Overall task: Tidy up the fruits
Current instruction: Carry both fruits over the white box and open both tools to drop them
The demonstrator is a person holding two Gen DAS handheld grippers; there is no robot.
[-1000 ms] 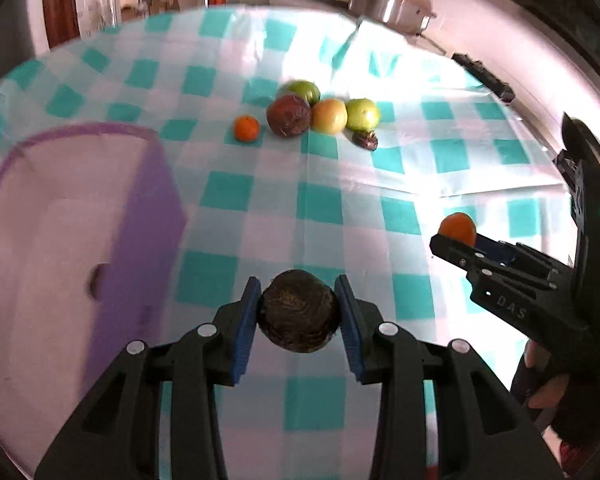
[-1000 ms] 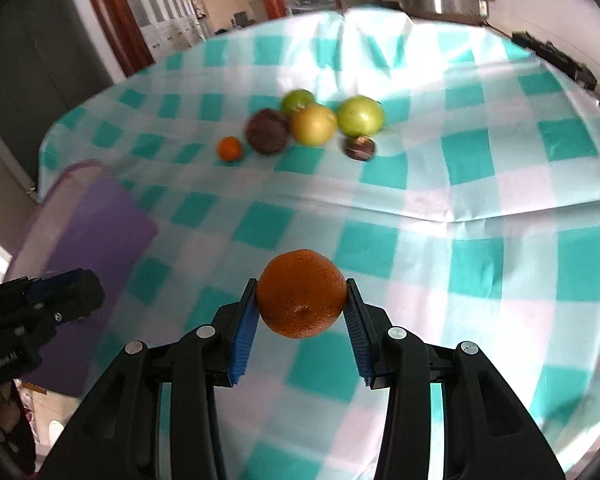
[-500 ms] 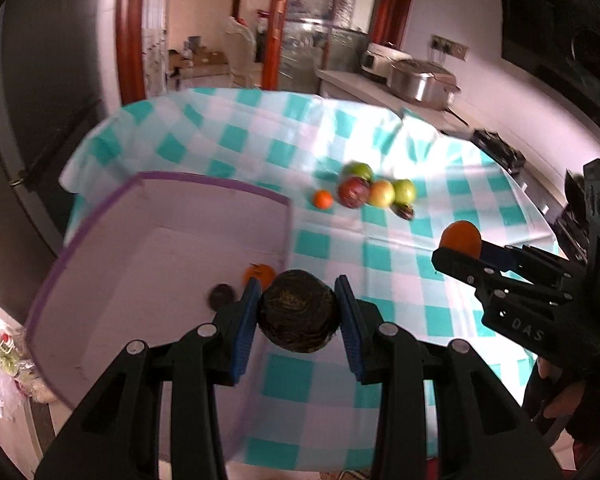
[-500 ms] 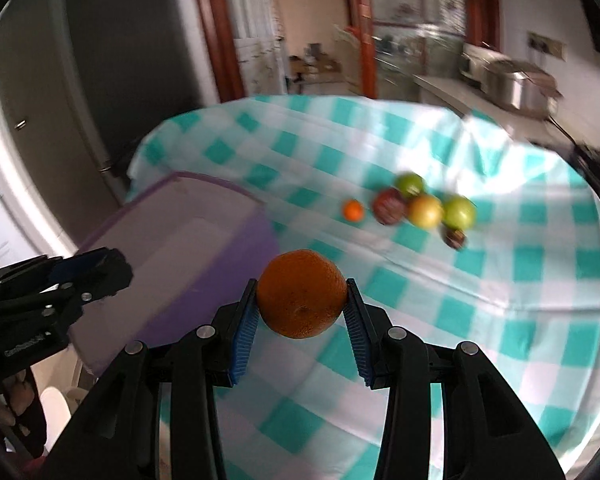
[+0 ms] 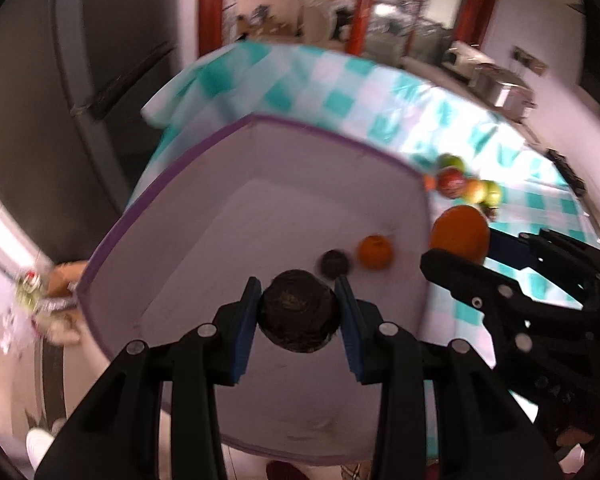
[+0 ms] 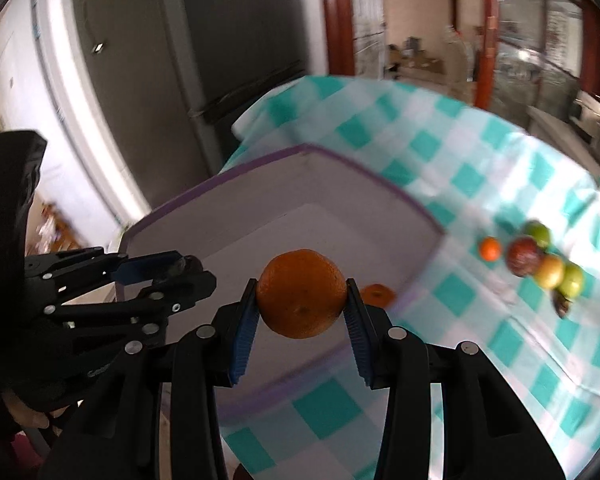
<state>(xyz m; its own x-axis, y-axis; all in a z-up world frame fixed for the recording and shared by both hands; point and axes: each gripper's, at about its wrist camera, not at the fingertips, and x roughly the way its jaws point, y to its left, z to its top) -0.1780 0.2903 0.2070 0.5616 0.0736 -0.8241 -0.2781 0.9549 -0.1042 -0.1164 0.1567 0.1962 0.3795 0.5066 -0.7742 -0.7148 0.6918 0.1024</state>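
Note:
My left gripper (image 5: 298, 312) is shut on a dark brown round fruit (image 5: 298, 312) and holds it above the inside of the purple-rimmed box (image 5: 188, 248). In the box lie a small orange (image 5: 375, 252) and a small dark fruit (image 5: 334, 264). My right gripper (image 6: 302, 294) is shut on a large orange (image 6: 302, 294) and holds it over the box's near right side (image 6: 380, 208). It also shows in the left wrist view (image 5: 460, 236). A cluster of loose fruits (image 6: 540, 264) lies on the checked tablecloth (image 6: 480, 320).
The box stands at the table's left end, near its edge. A dark fridge (image 6: 220, 40) stands behind it. A steel pot (image 5: 500, 88) sits on the far counter. The floor lies below at the left.
Both grippers have moved left over the box, each still holding its fruit. The box now fills the middle of both views and the loose fruits have slid to the right.

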